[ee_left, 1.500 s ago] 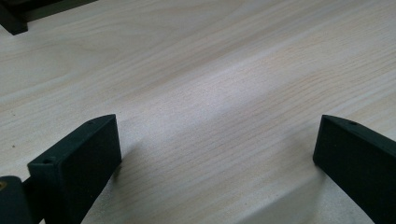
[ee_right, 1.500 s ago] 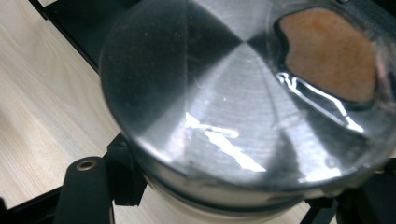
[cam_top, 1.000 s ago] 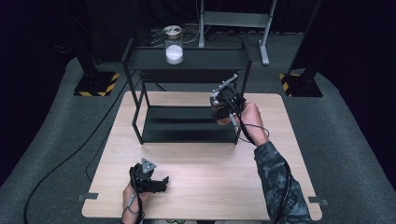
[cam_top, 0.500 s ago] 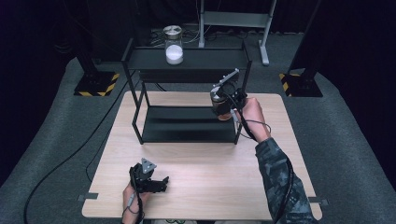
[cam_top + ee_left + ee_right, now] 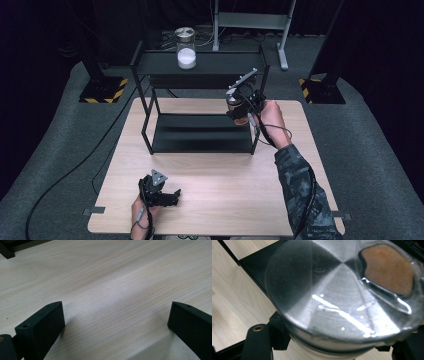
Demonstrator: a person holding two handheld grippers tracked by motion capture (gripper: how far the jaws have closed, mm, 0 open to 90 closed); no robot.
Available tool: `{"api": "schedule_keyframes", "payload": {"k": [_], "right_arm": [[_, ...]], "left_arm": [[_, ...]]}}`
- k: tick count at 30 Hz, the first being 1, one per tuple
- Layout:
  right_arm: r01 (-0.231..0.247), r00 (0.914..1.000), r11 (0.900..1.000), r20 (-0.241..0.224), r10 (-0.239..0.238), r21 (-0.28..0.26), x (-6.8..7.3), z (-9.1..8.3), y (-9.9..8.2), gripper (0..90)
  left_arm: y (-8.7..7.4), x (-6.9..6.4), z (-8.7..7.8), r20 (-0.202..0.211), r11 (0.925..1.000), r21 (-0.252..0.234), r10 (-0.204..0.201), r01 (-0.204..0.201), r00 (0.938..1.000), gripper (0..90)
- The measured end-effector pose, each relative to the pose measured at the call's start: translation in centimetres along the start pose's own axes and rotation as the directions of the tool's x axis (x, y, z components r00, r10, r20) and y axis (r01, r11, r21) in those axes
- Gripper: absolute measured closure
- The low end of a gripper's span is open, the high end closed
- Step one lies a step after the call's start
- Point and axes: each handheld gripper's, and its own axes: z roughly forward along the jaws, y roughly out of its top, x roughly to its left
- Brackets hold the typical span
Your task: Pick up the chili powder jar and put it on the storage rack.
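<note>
Since a moment ago the right claw [image 5: 239, 111], clamped on the brown-filled jar [image 5: 237, 112], has edged toward twelve o'clock at the rack's [image 5: 200, 145] right end, likely for shelving, while the left claw [image 5: 161, 194] rests open on the desk [image 5: 225, 200].

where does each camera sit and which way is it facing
High view: above the person's side, facing forward and down on the table and rack; both forearms, left gripper, right gripper show.
Left gripper view: on the left gripper, facing bare table between its open jaws.
Right gripper view: on the right gripper, facing down onto the held jar.
Shared: that jar and the rack shelf also show from above.
</note>
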Motion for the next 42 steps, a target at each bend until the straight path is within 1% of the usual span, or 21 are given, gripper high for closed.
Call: {"api": "schedule_keyframes", "payload": {"k": [16, 22, 23, 27, 42], "right_arm": [[0.001, 1.0, 0.9999, 0.009, -0.001, -0.013, -0.4, -1.2, 1.0, 30.7], [0.0, 0.9999, 0.9998, 0.011, 0.001, -0.019, -0.6, -1.7, 1.5, 30.7], [-0.001, 0.9999, 0.9998, 0.011, 0.001, -0.02, -0.6, -1.8, 1.5, 30.7], [0.005, 0.9999, 0.9997, 0.014, -0.005, -0.023, -0.7, -2.1, 1.8, 30.7], [0.001, 0.9997, 0.9996, 0.025, -0.001, -0.027, -1.2, -3.2, 2.9, 30.7]], "left_arm": [[0.0, 0.1, 0.0, 0.003, 1.0, 0.002, -0.003, 0.003, 1.0, 0.3], [0.1, 0.1, 0.0, 0.004, 1.0, 0.008, 0.003, -0.003, 1.0, 0.3], [0.0, 0.1, 0.0, 0.004, 1.0, 0.003, -0.004, 0.004, 1.0, 0.3], [0.0, 0.1, 0.0, 0.005, 1.0, 0.002, -0.006, 0.006, 1.0, 0.3], [0.1, 0.2, 0.0, 0.008, 1.0, 0.004, -0.006, 0.006, 1.0, 0.3]]}}
